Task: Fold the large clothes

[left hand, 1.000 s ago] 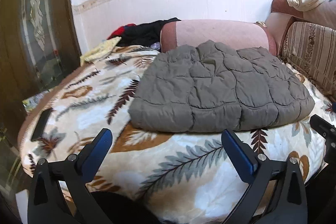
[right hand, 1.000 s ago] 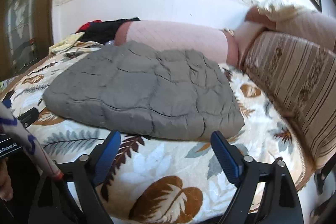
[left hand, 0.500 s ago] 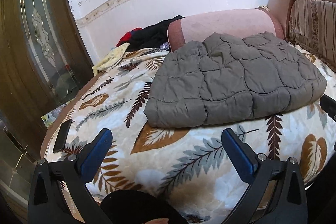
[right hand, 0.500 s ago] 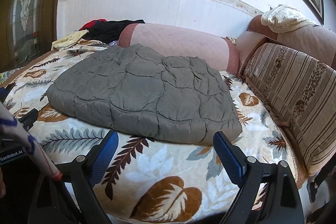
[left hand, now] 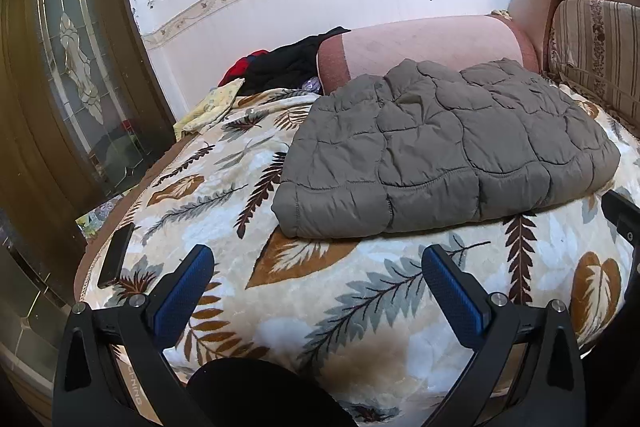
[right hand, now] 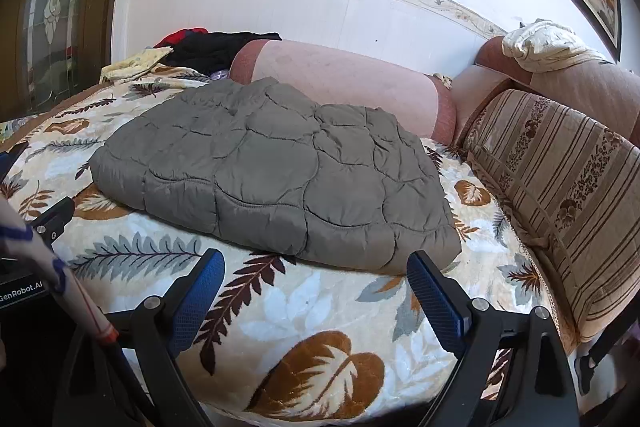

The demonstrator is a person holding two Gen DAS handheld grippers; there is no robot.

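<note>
On leaf blanket (left hand: 304, 311): folded grey quilted jacket (left hand: 440, 151), untouched.

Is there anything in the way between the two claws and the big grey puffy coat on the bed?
No. Only bare leaf-patterned blanket lies between each open claw, left and right, and the folded grey coat.

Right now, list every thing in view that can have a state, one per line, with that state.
Grey jacket: folded, lying flat on the blanket, untouched by either tool.
Left tool: open, empty, held short of the jacket.
Right tool: open, empty, near the jacket's front edge.
Blanket: spread over the bed.
Dark clothes: heaped, unfolded, by the bolster.
Phone: flat at the bed's edge, screen dark.
</note>
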